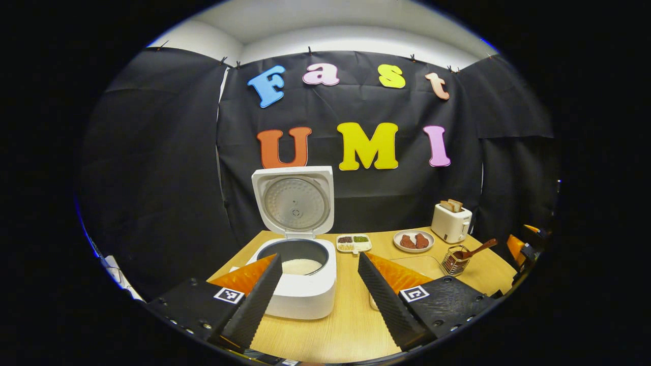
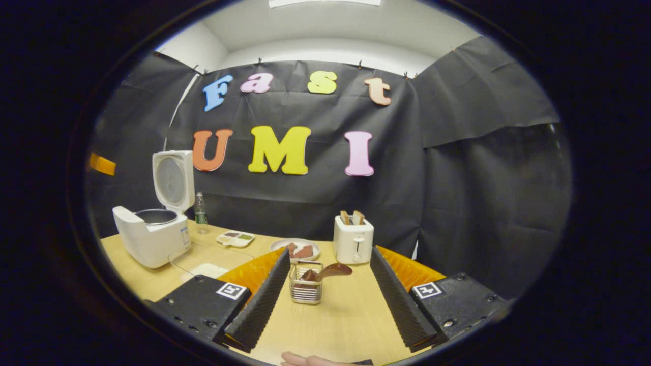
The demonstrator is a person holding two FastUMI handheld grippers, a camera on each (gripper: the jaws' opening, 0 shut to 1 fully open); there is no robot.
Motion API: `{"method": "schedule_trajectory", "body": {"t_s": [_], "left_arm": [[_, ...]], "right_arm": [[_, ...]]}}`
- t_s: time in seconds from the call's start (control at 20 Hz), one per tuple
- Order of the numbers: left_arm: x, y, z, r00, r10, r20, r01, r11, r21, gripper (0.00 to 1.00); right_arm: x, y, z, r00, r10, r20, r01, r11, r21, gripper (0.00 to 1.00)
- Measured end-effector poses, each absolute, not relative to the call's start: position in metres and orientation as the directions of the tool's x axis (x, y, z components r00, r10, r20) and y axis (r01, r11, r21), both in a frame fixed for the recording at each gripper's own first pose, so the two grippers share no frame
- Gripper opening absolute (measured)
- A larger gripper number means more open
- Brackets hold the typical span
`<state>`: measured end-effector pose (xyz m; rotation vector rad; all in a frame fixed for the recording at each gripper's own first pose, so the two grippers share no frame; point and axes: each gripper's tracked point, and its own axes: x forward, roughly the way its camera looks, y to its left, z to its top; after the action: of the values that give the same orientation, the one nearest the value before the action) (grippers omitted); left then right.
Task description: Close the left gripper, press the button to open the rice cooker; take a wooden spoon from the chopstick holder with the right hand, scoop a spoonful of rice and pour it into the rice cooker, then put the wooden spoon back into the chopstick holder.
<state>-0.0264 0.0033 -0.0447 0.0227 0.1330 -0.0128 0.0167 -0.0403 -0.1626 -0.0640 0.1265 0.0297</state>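
Observation:
The white rice cooker [image 1: 305, 284] stands with its lid [image 1: 295, 202] raised upright; white rice lies in its dark pot [image 1: 301, 266]. My left gripper [image 1: 320, 300] is open, just in front of the cooker, fingers spread to either side of it. The wire chopstick holder [image 1: 454, 260] holds the wooden spoon [image 1: 475, 250], handle leaning right. In the right gripper view the holder [image 2: 306, 282] with the spoon [image 2: 328, 272] stands between my open right gripper's [image 2: 325, 305] fingers, a little ahead. The cooker [image 2: 152, 235] sits far left there.
A white toaster [image 1: 450, 220] with bread, a plate of brown food [image 1: 413, 240] and a small divided dish [image 1: 354, 243] line the back of the wooden table [image 1: 346, 330]. A clear container of rice [image 2: 203, 270] lies near the cooker. A bottle [image 2: 201, 211] stands behind it.

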Motion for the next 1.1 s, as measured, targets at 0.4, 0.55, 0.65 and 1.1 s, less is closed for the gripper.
{"method": "schedule_trajectory", "body": {"t_s": [0.4,0.55,0.65,1.1], "left_arm": [[-0.076,-0.027,-0.073,0.994,-0.074,-0.077,0.074,0.997,0.002,0.95],[-0.089,-0.041,-0.077,0.997,-0.073,-0.029,0.074,0.997,0.032,0.96],[-0.095,-0.057,-0.083,0.996,-0.09,-0.015,0.091,0.995,0.051,0.95],[-0.124,-0.117,-0.072,0.978,-0.198,0.067,0.199,0.98,0.002,0.95]], "right_arm": [[0.049,-0.052,-0.221,0.976,-0.002,-0.216,0.004,1.0,0.007,0.97],[0.069,-0.048,-0.236,0.968,-0.006,-0.252,0.02,0.998,0.054,0.99],[0.083,-0.043,-0.24,0.968,-0.012,-0.251,0.039,0.994,0.101,0.87],[0.139,-0.025,-0.26,0.959,-0.101,-0.264,0.146,0.977,0.158,0.57]]}}
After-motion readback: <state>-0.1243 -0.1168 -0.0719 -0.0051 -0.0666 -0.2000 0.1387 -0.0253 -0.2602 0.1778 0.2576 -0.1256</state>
